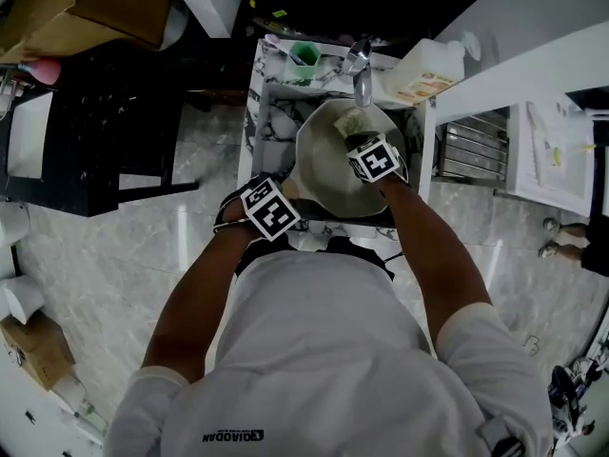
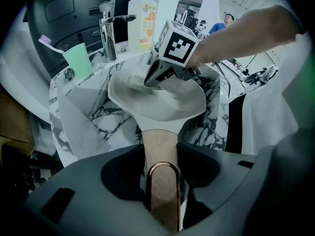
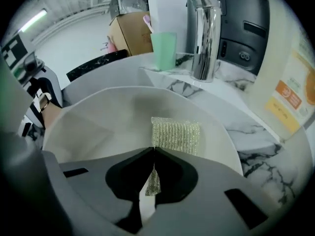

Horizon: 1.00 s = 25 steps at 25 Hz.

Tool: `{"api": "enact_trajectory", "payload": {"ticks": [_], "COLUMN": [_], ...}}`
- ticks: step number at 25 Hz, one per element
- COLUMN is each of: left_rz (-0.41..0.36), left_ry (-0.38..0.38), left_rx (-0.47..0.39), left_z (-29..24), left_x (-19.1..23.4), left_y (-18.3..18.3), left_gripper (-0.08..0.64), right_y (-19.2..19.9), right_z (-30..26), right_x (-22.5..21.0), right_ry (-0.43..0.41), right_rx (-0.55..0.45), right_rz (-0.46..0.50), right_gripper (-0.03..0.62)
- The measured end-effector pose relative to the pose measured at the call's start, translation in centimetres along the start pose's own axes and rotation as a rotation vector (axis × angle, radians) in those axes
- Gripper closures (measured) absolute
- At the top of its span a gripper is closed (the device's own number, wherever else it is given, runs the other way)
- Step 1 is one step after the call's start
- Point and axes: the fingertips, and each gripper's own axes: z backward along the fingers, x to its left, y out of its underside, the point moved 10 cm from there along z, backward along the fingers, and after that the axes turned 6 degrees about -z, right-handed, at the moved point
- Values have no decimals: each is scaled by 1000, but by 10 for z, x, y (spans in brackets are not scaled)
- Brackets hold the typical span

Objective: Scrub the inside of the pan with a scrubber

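**Both tongs busy at the marble sink**

The pale pan (image 2: 167, 104) sits tilted in the marble sink (image 2: 83, 117), straight ahead of the person at twelve o'clock. Its wooden handle (image 2: 160, 146) sticks out toward seven o'clock. The left gripper (image 2: 162, 181) has its jaws closed tight on that handle.

The right gripper (image 3: 152, 166) reaches down into the bowl of the pan. Its jaws are pinched together on one edge of a shiny mesh scrubber (image 3: 174, 134). The rest of the scrubber lies spread against the pan's inner wall on the far side, around twelve o'clock.

A chrome tap (image 3: 204, 38) stands just beyond the pan's rim at twelve o'clock. A green cup (image 3: 164, 49) holding a toothbrush (image 2: 49, 42) stands on the ledge at eleven o'clock. A tall detergent bottle (image 2: 142, 16) stands at one o'clock.
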Motion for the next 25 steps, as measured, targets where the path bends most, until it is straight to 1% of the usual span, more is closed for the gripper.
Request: {"api": "enact_trajectory", "payload": {"ticks": [3,5,12,17,20,25], "left_rz": [0,-1,-6,0,2,4], "left_ry": [-2,-3,-9,1,4,7], "left_rx": [0,1,2,5,7,8], "left_z": [0,0,0,-1,-1,-1], "left_x": [0,0,1,2,2,2], "left_y": [0,0,1,0,1,1], "left_gripper": [348,348,348,348,348,348], "right_y": [4,3,3,2,1,0], "right_z": [-11,-17,-33,-39,-40,-40], "right_x": [-4,-6,-8,-5,2,22], "right_ry": [29,25,-2,-28,-62,-146], "right_rx": [37,45,70,76,69,63], "right_rz": [-38,-62,-90,-124,-133,-122], "right_gripper": [546,545,545,545,545,546]}}
